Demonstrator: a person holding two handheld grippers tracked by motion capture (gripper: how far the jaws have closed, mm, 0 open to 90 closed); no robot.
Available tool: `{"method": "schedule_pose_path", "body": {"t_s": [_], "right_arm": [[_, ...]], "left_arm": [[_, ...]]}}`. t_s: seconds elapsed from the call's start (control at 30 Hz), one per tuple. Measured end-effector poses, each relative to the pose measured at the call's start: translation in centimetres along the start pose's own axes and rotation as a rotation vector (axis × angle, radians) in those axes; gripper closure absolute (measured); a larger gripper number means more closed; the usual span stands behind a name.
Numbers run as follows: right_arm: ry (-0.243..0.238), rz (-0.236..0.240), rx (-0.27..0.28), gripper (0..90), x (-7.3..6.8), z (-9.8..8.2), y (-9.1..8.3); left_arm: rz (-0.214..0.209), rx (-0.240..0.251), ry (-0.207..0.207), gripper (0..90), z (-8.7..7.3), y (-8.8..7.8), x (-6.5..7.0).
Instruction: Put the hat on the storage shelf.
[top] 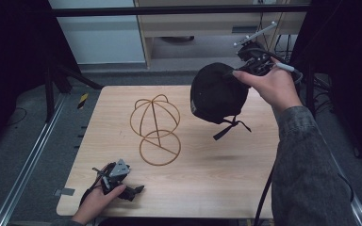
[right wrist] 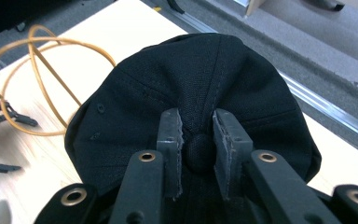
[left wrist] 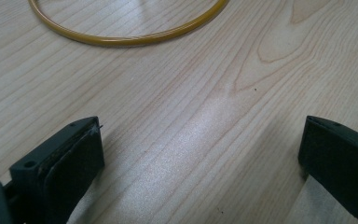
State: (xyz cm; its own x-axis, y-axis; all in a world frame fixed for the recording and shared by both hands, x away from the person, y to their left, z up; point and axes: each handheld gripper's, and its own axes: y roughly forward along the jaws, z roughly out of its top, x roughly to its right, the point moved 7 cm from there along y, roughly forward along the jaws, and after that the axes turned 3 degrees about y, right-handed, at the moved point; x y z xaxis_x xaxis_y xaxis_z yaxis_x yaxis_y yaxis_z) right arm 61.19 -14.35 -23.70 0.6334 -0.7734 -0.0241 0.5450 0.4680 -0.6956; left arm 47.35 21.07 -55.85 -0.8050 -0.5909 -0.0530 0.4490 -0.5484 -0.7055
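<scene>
A pale wooden desk point(top: 207, 179) is seen from above, with a golden wire hat stand point(top: 155, 129) placed left of its middle: a domed cage of thin hoops beside a flat ring base. Above the desk's far right part, a black fabric baseball cap point(top: 217, 94) is held in the air, well clear of the wood, its loose back strap hanging below it. The cap is gripped by the right tongs point(right wrist: 198, 151), whose pads are pinched narrowly on the small cloth button at the top of the crown, as is shown plainly in the right gripper view. The left tongs point(top: 122, 181) are rested on the near left corner of the desk, spread wide with nothing between them, the stand's ring point(left wrist: 126, 28) lying just ahead.

The cap is judged light, soft and easily crumpled; the crown is expected to sag and swing from a single hold. The button offers a firm, small purchase that keeps the opening facing downward, which would suit lowering over the dome. The stiff brim could be taken as a second hold, should steadying be needed. The wire stand is likely light enough to be nudged aside.
</scene>
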Motion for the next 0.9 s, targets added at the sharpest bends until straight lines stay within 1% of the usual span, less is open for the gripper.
{"method": "schedule_pose_path", "body": {"t_s": [0.23,0.33,0.4,0.43,0.5,0.63,0.7,0.77,0.9], "right_arm": [[-0.004,-0.005,0.006,74.1,-0.5,0.9,-0.3],[-0.01,0.003,0.02,74.1,-0.9,1.6,-0.6],[-0.015,0.008,0.024,74.1,-1.3,2.0,-0.5],[-0.012,0.013,0.02,74.2,-1.7,2.2,-0.4],[-0.02,0.016,0.015,74.1,-2.3,2.6,0.0],[-0.051,0.015,-0.008,74.1,-3.9,3.2,0.5],[-0.062,0.006,-0.022,74.1,-4.5,3.3,0.4],[-0.064,-0.004,-0.028,74.1,-4.8,3.3,0.0],[-0.047,-0.013,-0.015,74.1,-5.0,3.5,-0.9]], "left_arm": [[0.001,-0.001,0.002,0.0,0.0,0.0,0.0],[0.001,-0.001,0.0,0.0,0.0,0.0,0.0],[0.001,-0.001,0.003,0.0,0.0,0.0,0.0],[0.0,-0.001,0.004,0.0,0.0,0.0,0.0],[-0.003,-0.001,0.004,0.0,0.0,0.0,0.0],[-0.003,-0.002,0.005,0.0,0.0,0.0,0.0],[-0.004,-0.001,0.002,0.0,0.0,0.0,0.0],[-0.003,-0.005,0.006,0.0,-0.1,-0.1,0.0],[-0.003,-0.005,0.005,0.0,-0.1,-0.1,0.0]]}}
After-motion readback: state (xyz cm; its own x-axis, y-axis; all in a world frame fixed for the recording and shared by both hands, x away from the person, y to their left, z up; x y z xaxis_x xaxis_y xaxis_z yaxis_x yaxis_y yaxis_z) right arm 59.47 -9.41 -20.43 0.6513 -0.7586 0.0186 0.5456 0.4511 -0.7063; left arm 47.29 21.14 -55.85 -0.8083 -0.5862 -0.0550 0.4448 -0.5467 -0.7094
